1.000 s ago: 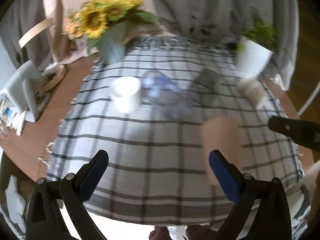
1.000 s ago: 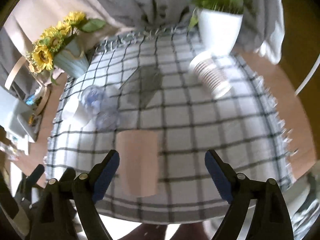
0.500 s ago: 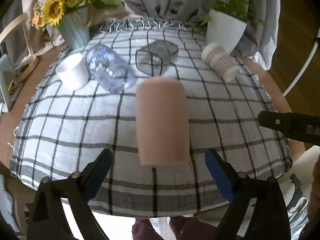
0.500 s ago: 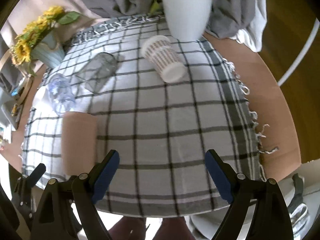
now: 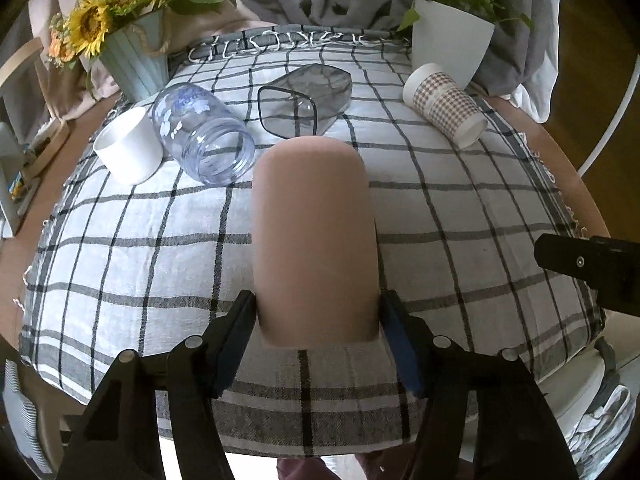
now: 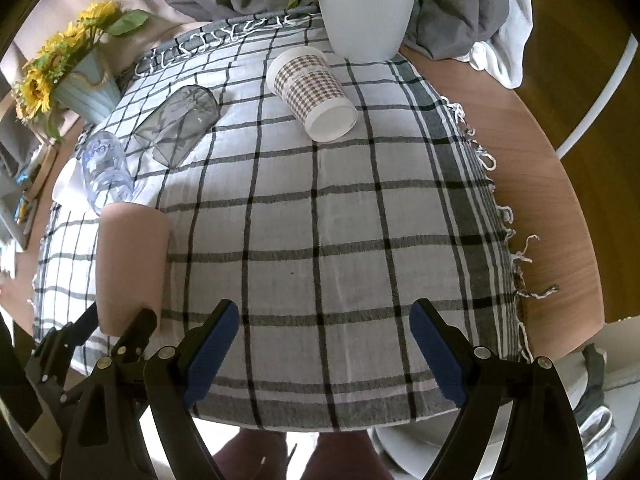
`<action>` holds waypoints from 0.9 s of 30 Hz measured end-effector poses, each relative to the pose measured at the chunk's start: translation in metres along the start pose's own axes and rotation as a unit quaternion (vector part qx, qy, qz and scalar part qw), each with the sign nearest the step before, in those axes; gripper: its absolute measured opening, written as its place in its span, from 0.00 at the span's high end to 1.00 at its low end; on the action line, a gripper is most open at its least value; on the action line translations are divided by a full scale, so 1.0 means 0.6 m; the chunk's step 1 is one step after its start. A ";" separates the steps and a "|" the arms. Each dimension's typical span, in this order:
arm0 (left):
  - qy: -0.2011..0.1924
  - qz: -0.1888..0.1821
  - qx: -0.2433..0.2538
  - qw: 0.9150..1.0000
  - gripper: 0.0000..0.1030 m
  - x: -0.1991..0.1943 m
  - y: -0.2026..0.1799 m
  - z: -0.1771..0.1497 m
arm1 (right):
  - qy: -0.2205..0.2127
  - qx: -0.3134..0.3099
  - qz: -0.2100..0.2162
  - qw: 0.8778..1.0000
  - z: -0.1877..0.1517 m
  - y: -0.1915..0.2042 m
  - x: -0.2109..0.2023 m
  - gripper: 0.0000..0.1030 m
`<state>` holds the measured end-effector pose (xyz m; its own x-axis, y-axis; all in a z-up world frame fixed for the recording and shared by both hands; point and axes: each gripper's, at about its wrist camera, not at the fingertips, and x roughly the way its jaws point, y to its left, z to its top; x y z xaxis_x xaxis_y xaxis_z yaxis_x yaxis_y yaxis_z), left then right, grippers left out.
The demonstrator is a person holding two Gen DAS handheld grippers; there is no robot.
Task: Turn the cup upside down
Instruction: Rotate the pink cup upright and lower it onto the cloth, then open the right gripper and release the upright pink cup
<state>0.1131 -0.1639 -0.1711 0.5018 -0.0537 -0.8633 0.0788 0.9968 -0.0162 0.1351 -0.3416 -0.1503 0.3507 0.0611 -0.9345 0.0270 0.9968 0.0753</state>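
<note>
A tall pink cup [image 5: 314, 236] lies on its side on the checked tablecloth [image 5: 460, 240], its closed end pointing away from me. My left gripper [image 5: 318, 330] is shut on the cup near its near end, one finger on each side. The cup also shows in the right wrist view [image 6: 130, 264], at the left, with the left gripper's fingers [image 6: 140, 328] on it. My right gripper [image 6: 324, 352] is open and empty above the cloth's front edge, to the right of the cup.
On the cloth behind lie a clear plastic jar [image 5: 202, 134], a smoky square glass [image 5: 306, 100] and a checked paper cup [image 5: 446, 106], all on their sides. A white cup [image 5: 128, 150] stands at left. A sunflower vase [image 5: 136, 68] and a white plant pot [image 5: 450, 46] stand at the back.
My left gripper swung right to centre on the pink cup, moved in and closed on it. My right gripper shifted right, away from the cup, and stayed open.
</note>
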 end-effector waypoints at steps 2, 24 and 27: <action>0.002 -0.002 -0.001 1.000 0.39 -0.005 0.002 0.002 | -0.002 -0.002 0.000 1.000 0.002 0.001 -0.001 0.15; -0.039 -0.023 0.019 0.999 0.40 -0.046 0.017 0.094 | -0.031 0.026 0.033 0.999 0.048 0.014 -0.019 0.15; -0.043 -0.027 0.021 0.999 0.40 -0.040 0.019 0.110 | -0.032 0.034 0.034 0.998 0.057 0.012 -0.018 0.15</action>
<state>0.1589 -0.1552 -0.1170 0.5671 -0.1139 -0.8158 0.1430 0.9890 -0.0387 0.1637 -0.3370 -0.1277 0.4133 0.1222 -0.9024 0.0636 0.9847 0.1625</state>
